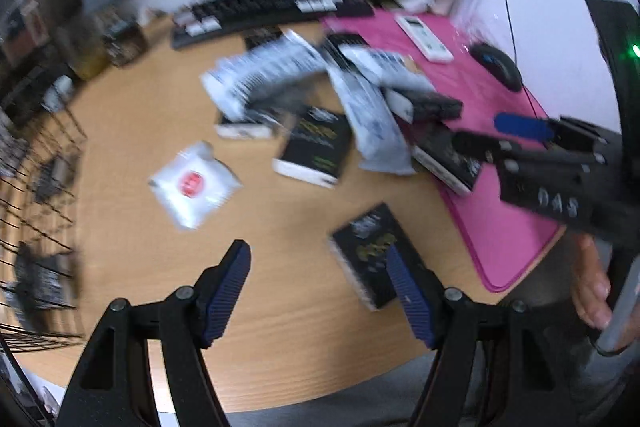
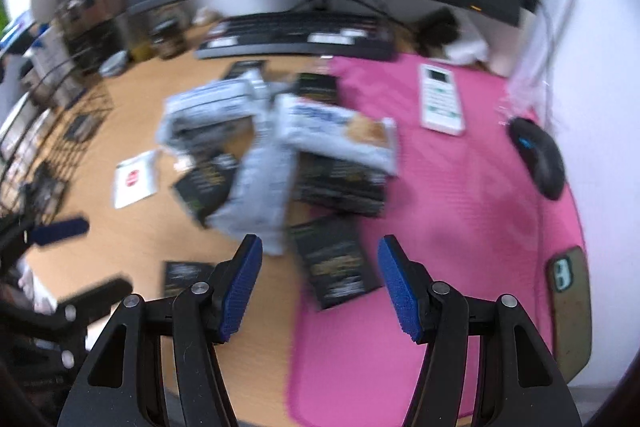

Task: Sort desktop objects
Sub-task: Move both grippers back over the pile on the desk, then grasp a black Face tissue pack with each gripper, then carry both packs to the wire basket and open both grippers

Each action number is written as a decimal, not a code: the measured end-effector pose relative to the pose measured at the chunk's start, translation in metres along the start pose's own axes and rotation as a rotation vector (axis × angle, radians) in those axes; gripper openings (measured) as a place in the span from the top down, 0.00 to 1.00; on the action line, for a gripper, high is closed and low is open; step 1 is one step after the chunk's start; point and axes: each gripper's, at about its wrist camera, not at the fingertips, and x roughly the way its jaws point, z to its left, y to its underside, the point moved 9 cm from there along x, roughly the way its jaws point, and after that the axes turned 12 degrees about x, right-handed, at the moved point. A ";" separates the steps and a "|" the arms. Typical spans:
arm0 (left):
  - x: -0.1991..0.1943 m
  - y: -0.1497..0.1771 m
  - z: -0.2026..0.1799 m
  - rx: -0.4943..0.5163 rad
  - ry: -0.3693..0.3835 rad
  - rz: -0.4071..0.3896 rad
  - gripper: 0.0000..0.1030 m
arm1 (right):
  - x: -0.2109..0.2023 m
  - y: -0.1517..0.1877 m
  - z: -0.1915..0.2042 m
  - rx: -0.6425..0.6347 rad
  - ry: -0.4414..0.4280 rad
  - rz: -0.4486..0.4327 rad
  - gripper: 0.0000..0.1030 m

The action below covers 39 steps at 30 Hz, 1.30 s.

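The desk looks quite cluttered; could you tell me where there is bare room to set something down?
Bare wood lies between the white sachet and the near desk edge. The pink mat is bare between the black mouse and the phone. It is crowded mid-desk, where grey pouches and black boxes pile up.

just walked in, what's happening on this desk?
A person holds two handheld grippers over a cluttered desk. Both the left gripper and right gripper are open and empty. A pile of grey-white pouches and black boxes straddles the wood and the pink mat. A white packet lies apart. Nothing is gripped yet.
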 end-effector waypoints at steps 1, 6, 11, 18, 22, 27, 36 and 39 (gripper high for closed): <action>0.003 0.000 -0.004 -0.001 0.012 0.006 0.27 | 0.007 0.001 -0.007 0.000 0.003 0.017 0.42; 0.026 0.001 -0.017 -0.006 0.041 0.056 0.27 | 0.031 0.007 -0.015 0.001 -0.006 0.056 0.41; 0.036 -0.003 -0.023 -0.001 0.051 0.068 0.27 | 0.036 0.004 -0.012 0.015 -0.038 0.054 0.37; 0.044 -0.004 -0.020 0.021 0.030 0.087 0.27 | 0.038 0.015 0.003 0.006 -0.090 0.085 0.37; 0.041 0.002 -0.017 0.048 0.011 0.089 0.33 | 0.040 0.025 0.009 -0.011 -0.066 0.105 0.38; 0.037 0.011 -0.002 0.051 -0.012 0.097 0.45 | 0.032 0.036 0.016 -0.007 -0.077 0.114 0.54; 0.036 0.013 0.008 0.053 -0.036 0.097 0.44 | 0.027 0.042 0.012 -0.001 -0.024 0.081 0.51; 0.038 0.013 0.009 0.050 -0.038 0.098 0.44 | 0.026 0.043 0.012 -0.005 -0.028 0.084 0.49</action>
